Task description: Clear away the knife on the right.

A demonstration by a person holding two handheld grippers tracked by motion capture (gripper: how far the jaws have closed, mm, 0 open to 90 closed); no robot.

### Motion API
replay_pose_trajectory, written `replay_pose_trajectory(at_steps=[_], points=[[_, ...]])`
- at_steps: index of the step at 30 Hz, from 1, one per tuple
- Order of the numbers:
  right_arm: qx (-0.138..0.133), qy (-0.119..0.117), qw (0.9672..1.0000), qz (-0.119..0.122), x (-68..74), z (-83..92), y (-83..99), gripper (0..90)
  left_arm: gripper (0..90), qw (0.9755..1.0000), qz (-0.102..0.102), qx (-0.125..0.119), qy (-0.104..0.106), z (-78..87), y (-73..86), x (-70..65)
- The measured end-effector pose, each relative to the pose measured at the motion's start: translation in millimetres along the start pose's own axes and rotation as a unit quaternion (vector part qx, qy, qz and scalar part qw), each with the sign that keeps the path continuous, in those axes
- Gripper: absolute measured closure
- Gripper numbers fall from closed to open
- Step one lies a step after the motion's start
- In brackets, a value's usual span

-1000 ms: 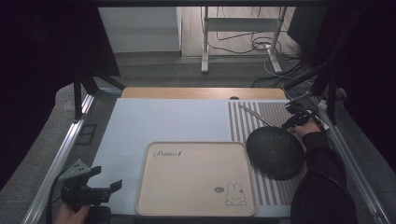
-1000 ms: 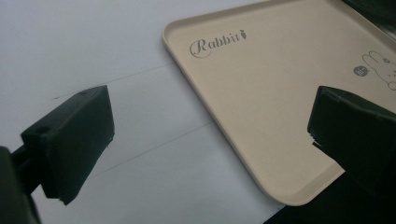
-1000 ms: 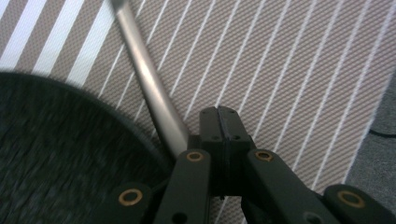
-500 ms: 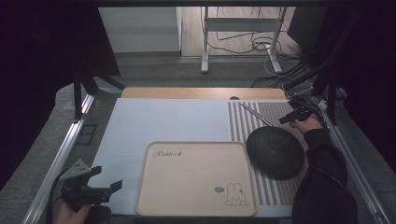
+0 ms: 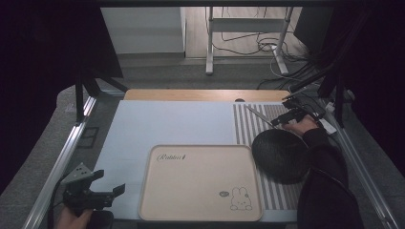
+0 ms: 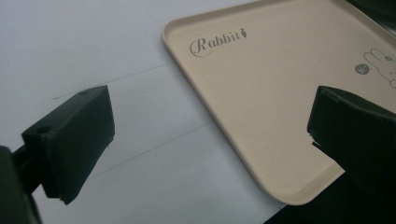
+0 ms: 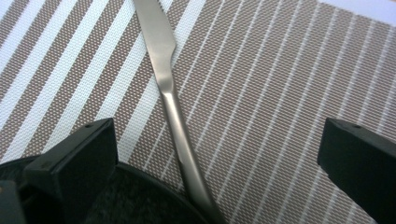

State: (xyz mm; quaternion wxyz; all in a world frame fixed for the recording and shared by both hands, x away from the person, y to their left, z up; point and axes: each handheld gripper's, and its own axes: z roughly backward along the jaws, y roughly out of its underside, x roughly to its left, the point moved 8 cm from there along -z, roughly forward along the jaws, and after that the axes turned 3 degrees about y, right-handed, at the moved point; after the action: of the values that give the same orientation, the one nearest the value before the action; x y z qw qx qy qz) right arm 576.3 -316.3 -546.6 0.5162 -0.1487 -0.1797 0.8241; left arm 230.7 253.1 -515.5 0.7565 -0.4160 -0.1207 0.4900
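- Steel knife lies flat on the striped mat at the desk's far right corner; right gripper jaws spread, straddling it — a shallow close could skid it.
- Handle end touches or underlies the black plate — the lift may nudge it.
- Left gripper: jaws spread, empty, near the tray.

beige rabbit tray beside dark plate, knife on striped mat

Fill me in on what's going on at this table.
A person holds a gripper in each hand. The right gripper, fingers open, hovers over a table knife on the striped placemat, beside a dark round plate. The left gripper, also open and holding nothing, waits near the beige rabbit tray.
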Motion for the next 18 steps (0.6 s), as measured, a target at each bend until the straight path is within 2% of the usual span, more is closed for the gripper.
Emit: replay_pose_trajectory(at_steps=[2, 4, 7, 9, 10, 12, 15, 18], points=[[0.002, 0.005, 1.0, 0.004, 2.6, -5.8, -1.2, 0.0, 1.8, 1.0, 0.0, 0.0, 0.0, 0.0, 0.0, 0.0], [0.009, 0.005, 0.9998, 0.018, 6.6, -11.9, -0.6, 0.3, 1.9, 1.0, 0.0, 0.0, 0.0, 0.0, 0.0, 0.0], [0.02, 0.016, 0.999, 0.036, 9.3, -19.8, 1.2, 7.1, 1.9, 1.0, 0.0, 0.0, 0.0, 0.2, 0.1, 0.0], [0.021, 0.008, 0.9991, 0.036, 10.5, -22.1, 1.4, 18.3, 1.9, 1.0, 0.0, 0.001, 0.0, 0.3, 0.2, -0.1], [0.024, 0.003, 0.999, 0.038, 10.9, -22.7, 1.9, 20.5, 1.9, 1.0, 0.0, 0.001, -0.001, 0.3, 0.2, -0.1], [0.021, 0.01, 0.9989, 0.041, 9.8, -24.2, 2.3, 26.7, 1.9, 1.0, 0.0, 0.0, -0.001, 0.2, 0.2, -0.2], [0.02, -0.003, 0.9988, 0.045, 10.2, -23.7, 3.2, 37.6, 2.0, 1.0, -0.001, 0.001, -0.001, 0.1, 0.2, -0.3], [0.017, -0.006, 0.9984, 0.054, 10.1, -21.6, 2.8, 53.8, 2.0, 1.0, -0.001, 0.001, -0.001, 0.1, 0.3, -0.4]])
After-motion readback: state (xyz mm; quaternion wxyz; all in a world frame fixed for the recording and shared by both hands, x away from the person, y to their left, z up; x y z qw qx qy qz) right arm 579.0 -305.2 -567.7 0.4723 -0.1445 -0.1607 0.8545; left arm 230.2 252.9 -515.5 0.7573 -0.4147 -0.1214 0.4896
